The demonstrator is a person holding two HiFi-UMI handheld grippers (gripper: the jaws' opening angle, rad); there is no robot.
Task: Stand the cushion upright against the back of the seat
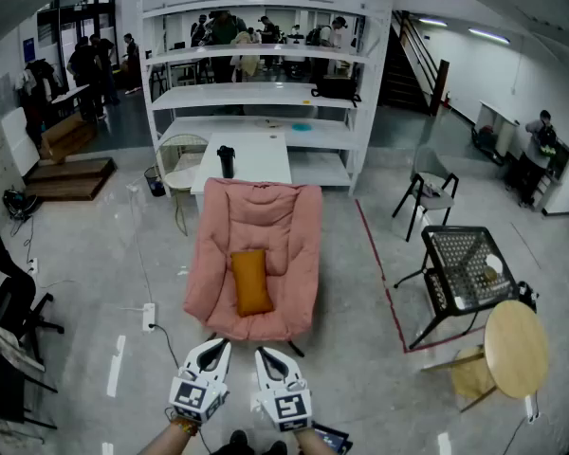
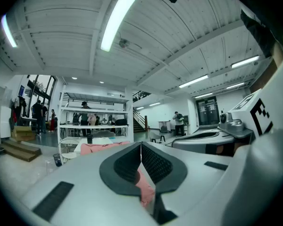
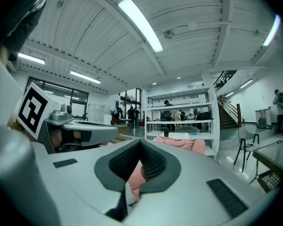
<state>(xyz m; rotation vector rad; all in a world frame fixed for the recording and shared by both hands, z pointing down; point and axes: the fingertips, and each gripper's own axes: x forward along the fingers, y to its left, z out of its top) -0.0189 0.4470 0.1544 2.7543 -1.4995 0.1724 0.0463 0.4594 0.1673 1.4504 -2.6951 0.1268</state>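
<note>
An orange cushion (image 1: 251, 282) lies flat on the seat of a pink padded lounge chair (image 1: 294, 226) in the middle of the head view. Both grippers hover side by side in front of the chair, well short of it. My left gripper (image 1: 216, 346) is shut with nothing in it, and so is my right gripper (image 1: 266, 354). In the left gripper view the shut gripper (image 2: 141, 147) points at the pink chair (image 2: 96, 148). The right gripper view shows the shut gripper (image 3: 140, 145) and the chair's back (image 3: 184, 144) beyond it.
A white table (image 1: 249, 158) with a dark cup (image 1: 227, 160) stands behind the chair, then white shelving (image 1: 256, 93). A black mesh chair (image 1: 465, 268) and a round wooden table (image 1: 516, 347) stand at the right. A power strip (image 1: 149, 316) and cable lie on the floor at the left. People stand far back.
</note>
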